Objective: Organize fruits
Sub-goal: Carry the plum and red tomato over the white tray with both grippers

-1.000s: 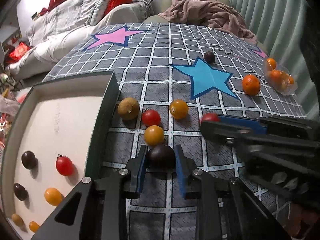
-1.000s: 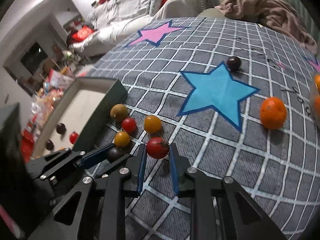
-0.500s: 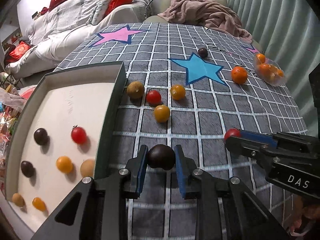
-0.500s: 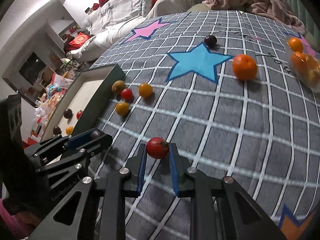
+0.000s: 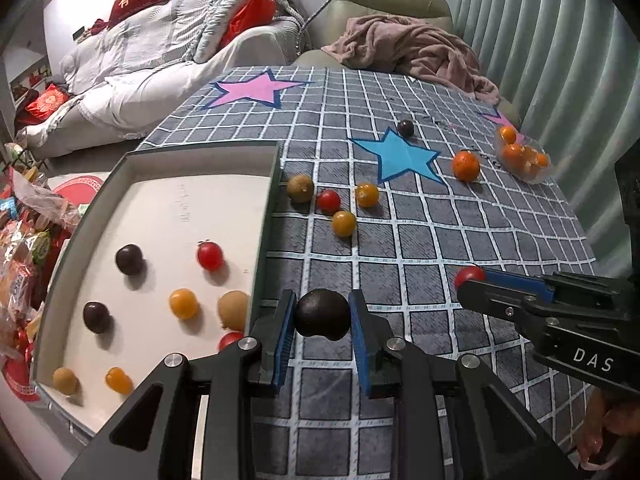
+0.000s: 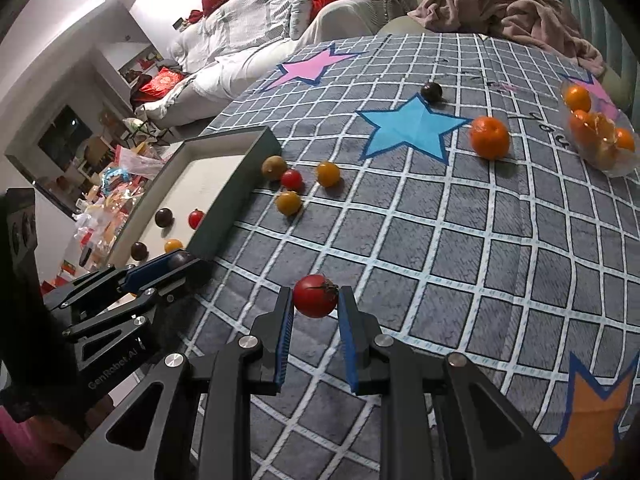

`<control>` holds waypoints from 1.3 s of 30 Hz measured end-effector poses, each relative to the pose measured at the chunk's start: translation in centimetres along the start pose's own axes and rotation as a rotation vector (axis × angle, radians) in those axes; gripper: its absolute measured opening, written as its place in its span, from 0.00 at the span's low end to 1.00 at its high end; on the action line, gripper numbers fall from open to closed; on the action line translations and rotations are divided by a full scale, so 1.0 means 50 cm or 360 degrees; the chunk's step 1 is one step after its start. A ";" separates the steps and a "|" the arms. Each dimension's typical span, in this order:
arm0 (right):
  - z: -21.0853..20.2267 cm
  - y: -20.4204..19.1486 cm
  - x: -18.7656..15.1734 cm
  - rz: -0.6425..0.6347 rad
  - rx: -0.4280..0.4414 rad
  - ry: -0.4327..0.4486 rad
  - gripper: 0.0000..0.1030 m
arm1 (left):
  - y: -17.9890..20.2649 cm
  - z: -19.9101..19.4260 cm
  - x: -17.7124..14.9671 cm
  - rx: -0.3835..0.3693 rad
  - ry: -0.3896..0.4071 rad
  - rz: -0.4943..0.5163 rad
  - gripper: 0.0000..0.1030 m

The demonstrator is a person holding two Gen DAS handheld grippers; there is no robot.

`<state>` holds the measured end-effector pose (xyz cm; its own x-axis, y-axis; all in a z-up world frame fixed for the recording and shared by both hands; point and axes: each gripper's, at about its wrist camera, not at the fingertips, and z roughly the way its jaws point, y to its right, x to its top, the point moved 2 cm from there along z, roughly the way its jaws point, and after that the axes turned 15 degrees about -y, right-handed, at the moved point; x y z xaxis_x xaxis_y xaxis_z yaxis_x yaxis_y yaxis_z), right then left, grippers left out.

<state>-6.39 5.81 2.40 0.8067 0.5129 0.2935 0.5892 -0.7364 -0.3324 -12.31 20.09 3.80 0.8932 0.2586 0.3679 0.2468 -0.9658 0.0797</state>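
Note:
My left gripper (image 5: 322, 322) is shut on a dark plum (image 5: 322, 314), held above the cloth beside the right wall of the green tray (image 5: 266, 216). The tray holds several fruits: dark plums, red and yellow tomatoes, brown fruits. My right gripper (image 6: 315, 312) is shut on a red tomato (image 6: 315, 295) above the cloth; it also shows in the left wrist view (image 5: 470, 276). Loose on the cloth by the tray lie a brown fruit (image 5: 300, 188), a red tomato (image 5: 329, 201) and two yellow tomatoes (image 5: 367, 194).
A dark plum (image 5: 405, 128) lies past the blue star. An orange (image 5: 466, 165) and a clear bag of oranges (image 5: 524, 156) sit at the right. A pink blanket (image 5: 416, 52) lies at the table's far edge. Snack bags (image 5: 24, 240) lie left of the tray.
Both grippers have pulled back and up from the loose fruits, each keeping its fruit. The left one has shifted toward the tray, and more of the tray's inside shows.

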 end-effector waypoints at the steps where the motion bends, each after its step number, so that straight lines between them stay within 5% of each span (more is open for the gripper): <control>1: -0.002 -0.007 0.001 -0.0006 -0.0002 0.0000 0.23 | -0.006 -0.004 -0.002 -0.0004 0.0005 -0.0008 0.27; 19: 0.019 -0.162 0.085 -0.0207 -0.0015 -0.0041 0.23 | -0.190 -0.059 0.021 0.0039 0.0091 -0.0160 0.27; 39: 0.180 -0.251 0.283 -0.0369 -0.0134 -0.0162 0.23 | -0.301 0.080 0.183 0.0206 -0.0083 -0.0215 0.27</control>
<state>-1.98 26.29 2.67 0.6534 0.7109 0.2602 0.7565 -0.6258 -0.1899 -6.35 37.09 2.27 0.8660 0.3899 0.3132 0.4093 -0.9124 0.0041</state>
